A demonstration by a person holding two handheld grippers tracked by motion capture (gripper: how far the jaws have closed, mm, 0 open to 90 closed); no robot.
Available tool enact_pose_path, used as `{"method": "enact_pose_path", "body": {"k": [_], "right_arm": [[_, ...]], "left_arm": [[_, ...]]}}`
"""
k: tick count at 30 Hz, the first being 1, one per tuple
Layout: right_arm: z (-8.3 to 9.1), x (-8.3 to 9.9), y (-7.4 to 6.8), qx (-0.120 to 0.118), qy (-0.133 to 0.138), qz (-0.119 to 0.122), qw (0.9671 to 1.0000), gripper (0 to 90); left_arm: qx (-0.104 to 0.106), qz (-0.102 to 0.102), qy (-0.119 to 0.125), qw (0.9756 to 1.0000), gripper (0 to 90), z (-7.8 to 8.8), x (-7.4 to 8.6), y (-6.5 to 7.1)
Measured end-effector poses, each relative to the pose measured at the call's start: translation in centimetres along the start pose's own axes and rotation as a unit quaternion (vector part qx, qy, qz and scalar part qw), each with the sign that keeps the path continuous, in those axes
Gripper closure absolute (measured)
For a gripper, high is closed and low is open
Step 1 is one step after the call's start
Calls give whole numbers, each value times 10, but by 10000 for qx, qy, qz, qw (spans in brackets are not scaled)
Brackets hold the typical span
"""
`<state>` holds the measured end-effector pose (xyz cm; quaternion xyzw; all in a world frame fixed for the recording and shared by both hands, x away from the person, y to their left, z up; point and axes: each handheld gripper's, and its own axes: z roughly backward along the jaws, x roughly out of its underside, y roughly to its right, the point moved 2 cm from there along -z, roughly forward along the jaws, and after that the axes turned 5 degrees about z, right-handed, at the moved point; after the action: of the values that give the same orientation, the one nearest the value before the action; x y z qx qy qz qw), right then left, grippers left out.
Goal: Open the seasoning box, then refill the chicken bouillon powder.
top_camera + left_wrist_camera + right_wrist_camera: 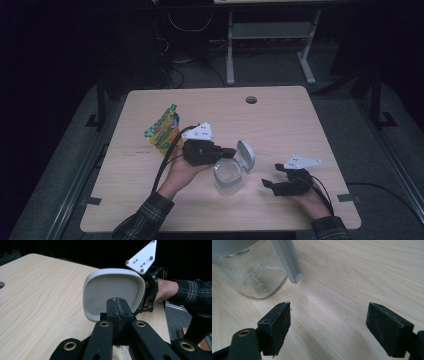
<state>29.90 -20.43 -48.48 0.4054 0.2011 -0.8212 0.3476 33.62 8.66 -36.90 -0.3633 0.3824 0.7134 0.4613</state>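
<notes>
Container: a clear plastic jar (227, 176) with a grey hinged lid (246, 155) is seen standing near the middle of the light wooden table (280, 120), toward the person's edge. The lid is flipped up and stands open at the jar's far right side.

Left gripper: the black two-jaw left gripper (227, 152) is held level at the jar's left rim, its tips beside the raised lid. In the left gripper view the jaws are seen pressed fully together, with nothing visible between them, and the lid's pale hollow underside (113, 291) is seen just beyond the tips. Whether the tips touch the lid cannot be told.

Right gripper: the black right gripper (269, 184) is rested low on the table to the right of the jar, a little apart from it. In the right gripper view its two pads (277, 326) are seen wide apart with bare wood between them, and nothing is held.

Detail given by the right gripper view: white residue is seen clinging to the jar's wall (252, 275), fine crumbs are scattered on the wood, and the lid's edge (288, 260) hangs beside the jar.

Detail given by the high view: a green and yellow foil pouch (163, 131) is seen lying left of the jar, behind the left gripper and its black cable (165, 165).

Surroundings: a round cable hole (251, 99) is cut near the table's far edge. Plaid sleeves (145, 220) are seen at the near edge.
</notes>
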Motion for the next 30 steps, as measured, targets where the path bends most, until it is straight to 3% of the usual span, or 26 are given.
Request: {"method": "enact_pose_path", "body": {"k": [18, 30], "right_arm": [[1, 0, 1, 27, 33, 9, 10000, 192], [-1, 0, 0, 38, -20, 56, 10000, 192]], "left_arm": [[-263, 233, -41, 9994, 899, 27, 14, -3], [-576, 531, -11, 9969, 871, 58, 33, -6]]}}
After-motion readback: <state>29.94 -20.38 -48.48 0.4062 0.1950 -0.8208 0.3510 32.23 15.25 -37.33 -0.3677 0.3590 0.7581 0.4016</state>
